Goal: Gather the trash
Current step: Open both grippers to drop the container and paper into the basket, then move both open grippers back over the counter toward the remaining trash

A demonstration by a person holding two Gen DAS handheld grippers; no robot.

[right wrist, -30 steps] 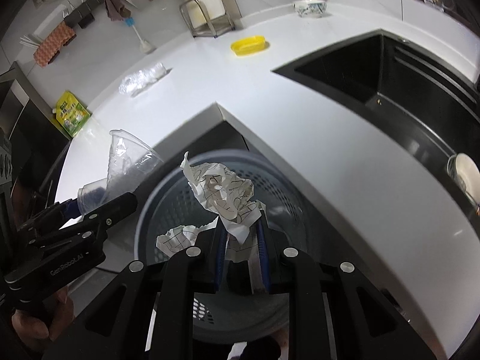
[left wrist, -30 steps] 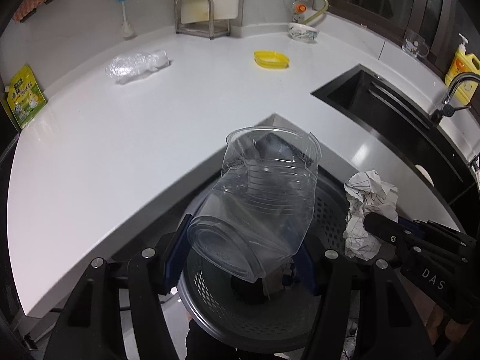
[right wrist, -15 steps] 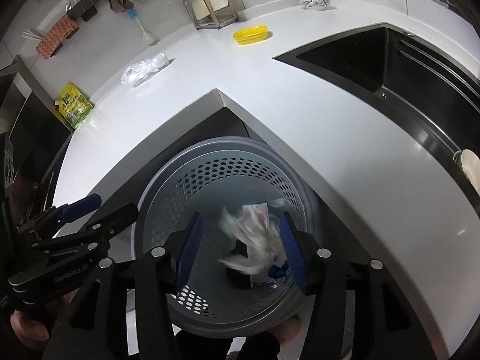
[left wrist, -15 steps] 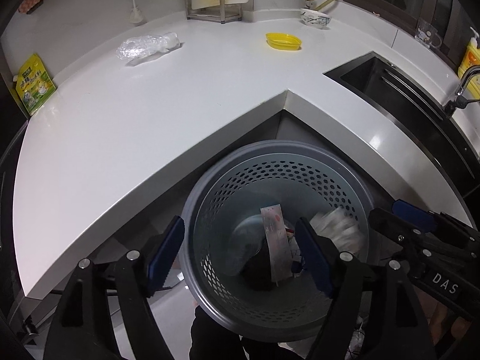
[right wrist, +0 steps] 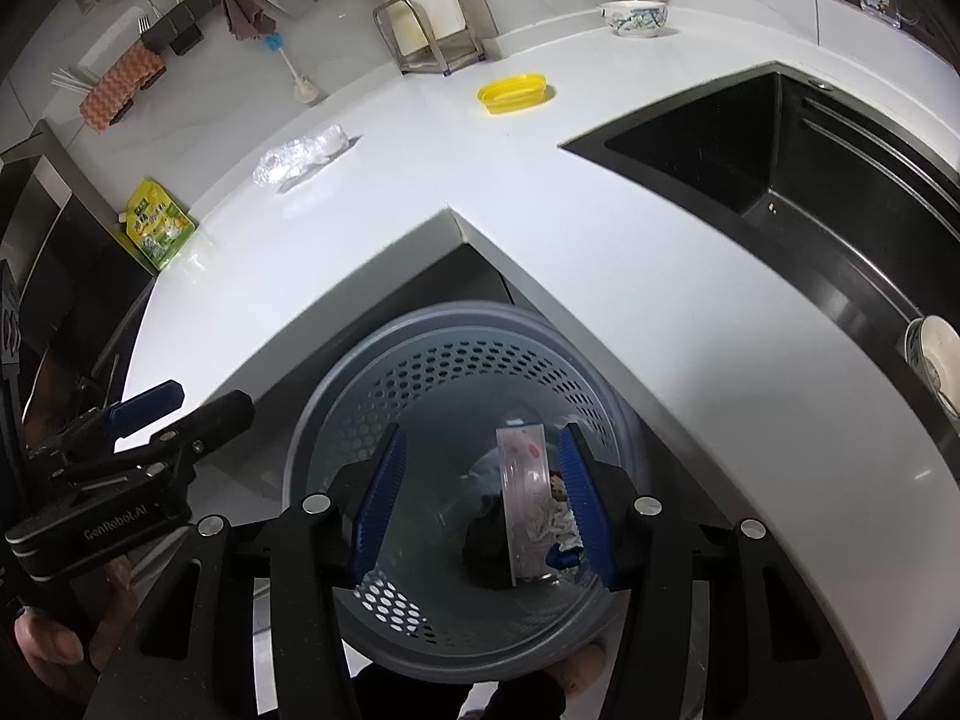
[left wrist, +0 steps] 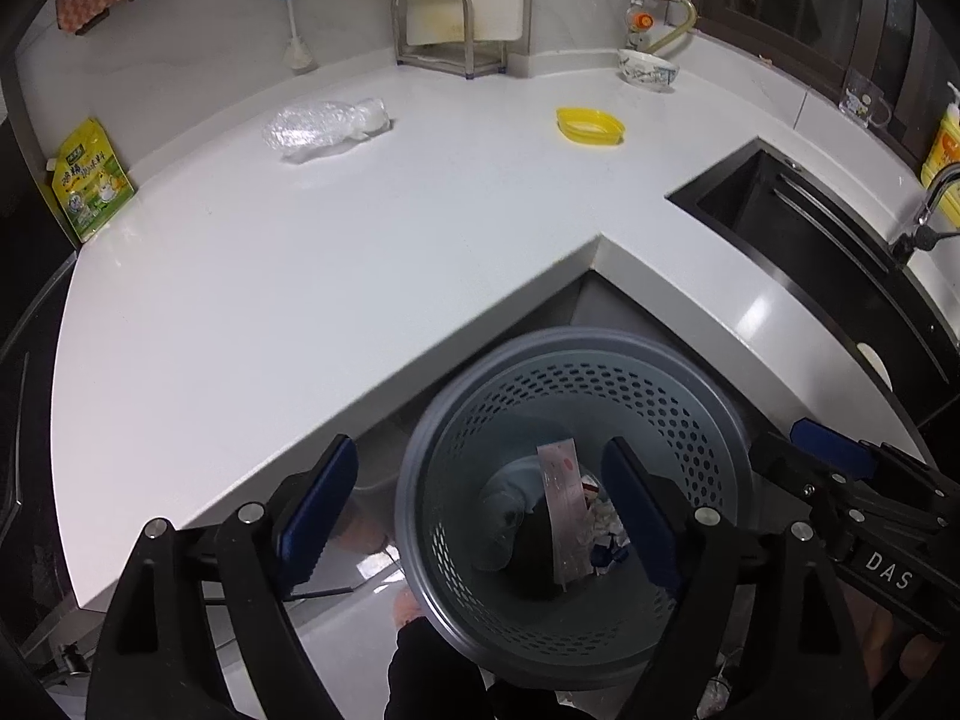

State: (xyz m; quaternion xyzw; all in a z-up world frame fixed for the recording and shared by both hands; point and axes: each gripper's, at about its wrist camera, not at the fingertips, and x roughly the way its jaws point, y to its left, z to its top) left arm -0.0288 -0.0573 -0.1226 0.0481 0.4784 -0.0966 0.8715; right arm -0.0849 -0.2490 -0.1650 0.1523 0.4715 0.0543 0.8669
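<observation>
While both claws hang above the bin [left wrist: 576, 354], neither grips anything. Left gripper [left wrist: 480, 507] is spreading its jaws wider, empty between the pads. Right gripper [right wrist: 480, 498] stands about half apart, also empty. Trash [right wrist: 528, 504] lies at the bin's bottom. A crumpled bag [left wrist: 324, 129] sits on the counter [left wrist: 300, 276] at eleven o'clock, well apart.
</observation>
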